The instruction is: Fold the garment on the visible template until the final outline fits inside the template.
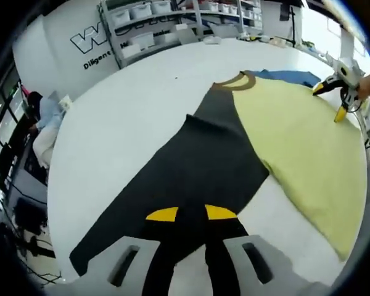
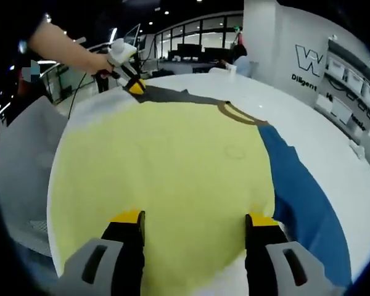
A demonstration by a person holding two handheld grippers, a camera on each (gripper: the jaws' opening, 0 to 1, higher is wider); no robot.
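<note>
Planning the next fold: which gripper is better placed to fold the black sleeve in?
Left. The left gripper sits right at the black sleeve; the right gripper hovers open over the yellow body, across the garment.

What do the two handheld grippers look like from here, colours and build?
The left gripper has black jaws with yellow tips rising from grey mounts with slots. The right gripper is the same build: black jaws, yellow tips, grey slotted mounts. Seen across the yellow garment, each gripper has a white body, and a dark cable hangs from the left one.
</note>
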